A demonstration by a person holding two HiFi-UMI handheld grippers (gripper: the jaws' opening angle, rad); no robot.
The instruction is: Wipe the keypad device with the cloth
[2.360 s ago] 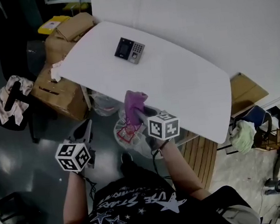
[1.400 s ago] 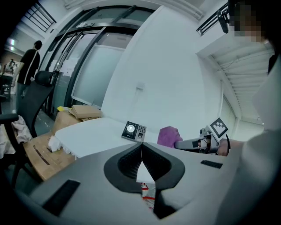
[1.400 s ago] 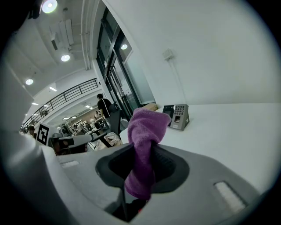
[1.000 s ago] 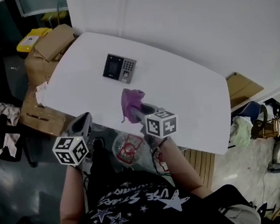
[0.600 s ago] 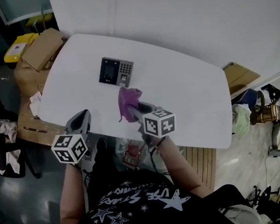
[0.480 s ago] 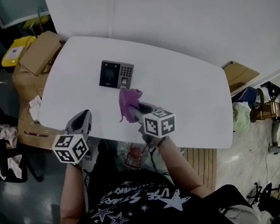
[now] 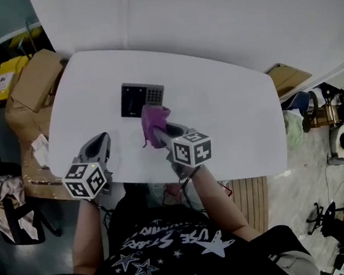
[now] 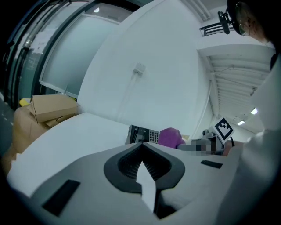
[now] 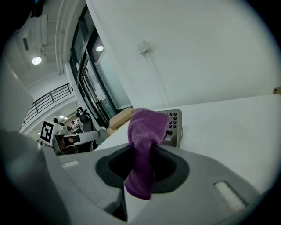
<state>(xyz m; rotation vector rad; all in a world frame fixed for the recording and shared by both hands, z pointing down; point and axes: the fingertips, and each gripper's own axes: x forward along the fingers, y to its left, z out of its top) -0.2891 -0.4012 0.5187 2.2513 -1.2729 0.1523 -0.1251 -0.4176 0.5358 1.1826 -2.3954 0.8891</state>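
Our right tongs [image 7: 157, 129] are clamped on the purple cloth [image 7: 151, 119], just beside the keypad device [image 7: 141, 98], left of centre on the white worktop [image 7: 232, 121]. Our left tongs [image 7: 100, 145] are pinched closed, empty. Nothing braces the device, so we reckon a wipe could shove it sideways.

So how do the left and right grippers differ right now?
The left gripper is shut on nothing; the right gripper is shut on the purple cloth. The right gripper is close to the keypad device; the left gripper is farther from it. Both point over the white table.
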